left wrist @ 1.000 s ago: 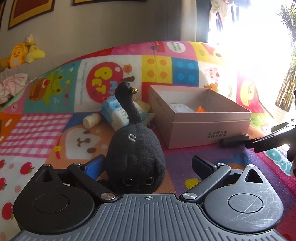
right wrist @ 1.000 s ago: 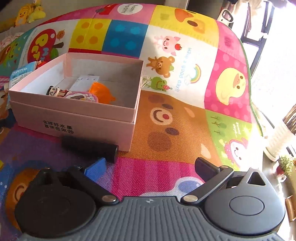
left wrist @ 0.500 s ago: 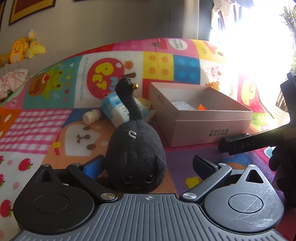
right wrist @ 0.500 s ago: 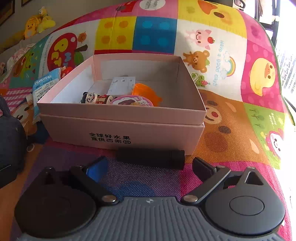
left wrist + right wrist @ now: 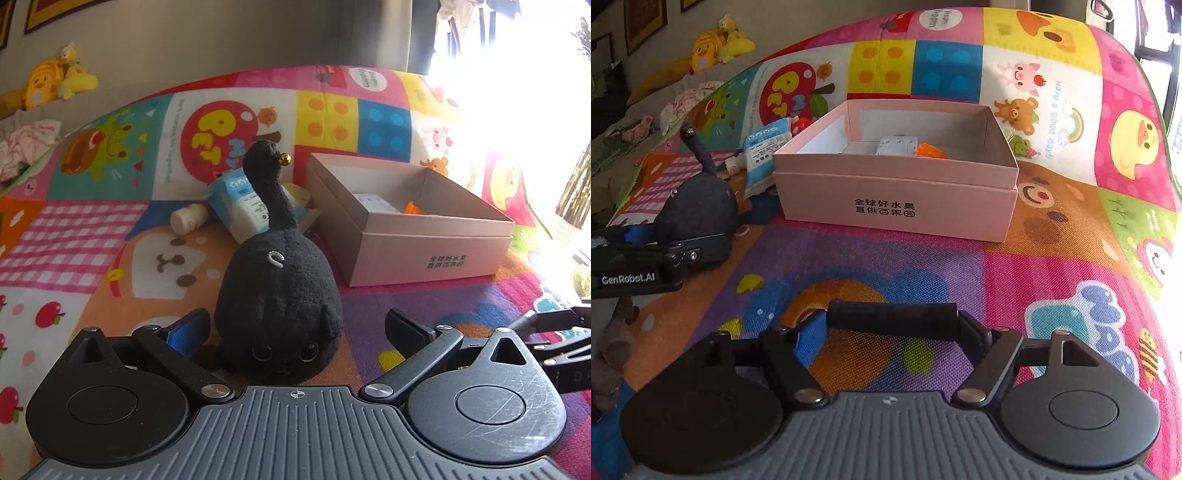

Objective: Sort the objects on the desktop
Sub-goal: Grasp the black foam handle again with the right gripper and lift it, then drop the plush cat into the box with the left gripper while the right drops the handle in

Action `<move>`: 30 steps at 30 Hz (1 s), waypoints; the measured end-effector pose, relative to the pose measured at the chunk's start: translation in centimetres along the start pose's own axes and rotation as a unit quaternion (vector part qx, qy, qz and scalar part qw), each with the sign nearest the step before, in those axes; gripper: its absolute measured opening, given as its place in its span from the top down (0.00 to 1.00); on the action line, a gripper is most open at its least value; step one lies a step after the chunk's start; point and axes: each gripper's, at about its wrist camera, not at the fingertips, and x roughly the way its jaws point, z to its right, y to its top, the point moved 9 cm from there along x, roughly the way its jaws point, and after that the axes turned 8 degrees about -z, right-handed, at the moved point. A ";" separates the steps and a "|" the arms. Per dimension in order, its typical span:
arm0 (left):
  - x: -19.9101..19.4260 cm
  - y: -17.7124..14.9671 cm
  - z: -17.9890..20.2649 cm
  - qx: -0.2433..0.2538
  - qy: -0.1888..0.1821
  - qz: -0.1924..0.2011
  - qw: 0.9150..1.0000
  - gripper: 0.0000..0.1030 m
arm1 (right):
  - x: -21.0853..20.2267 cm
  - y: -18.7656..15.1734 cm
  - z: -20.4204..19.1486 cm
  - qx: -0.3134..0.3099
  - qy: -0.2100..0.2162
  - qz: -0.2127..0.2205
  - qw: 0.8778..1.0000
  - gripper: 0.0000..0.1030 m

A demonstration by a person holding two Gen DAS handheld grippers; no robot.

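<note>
Since a second ago, we are seeing our right gripper [image 5: 892,326] closing its jaws lengthwise onto the black cylinder [image 5: 892,315], now away from the pink box [image 5: 897,199] at twelve o'clock. It looks stiff, light and likely to roll. Our left gripper [image 5: 295,328], released, is angling down around the soft black plush cat [image 5: 277,306].
</note>
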 end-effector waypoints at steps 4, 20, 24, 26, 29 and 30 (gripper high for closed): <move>0.9 0.1 -0.5 -0.013 0.012 -0.022 1.000 0.00 | -1.4 -1.5 0.1 0.008 0.006 -0.001 1.000 0.27; -1.6 -0.2 2.1 0.068 0.028 -0.026 0.997 0.33 | -5.5 -2.8 0.6 -0.012 -0.001 0.021 1.000 0.27; -4.5 1.7 4.3 0.090 -0.004 0.004 0.996 0.33 | -8.7 -0.3 1.4 -0.016 -0.010 0.067 0.998 0.28; -6.1 3.8 5.7 0.105 -0.017 0.032 0.994 0.33 | -11.3 2.2 2.2 -0.016 -0.014 0.108 0.994 0.28; -7.6 8.2 7.5 0.124 -0.028 0.086 0.988 0.33 | -14.8 6.0 3.3 -0.016 -0.021 0.169 0.985 0.28; -7.6 10.0 8.2 0.127 -0.030 0.102 0.986 0.33 | -15.4 6.8 3.5 -0.015 -0.021 0.180 0.983 0.28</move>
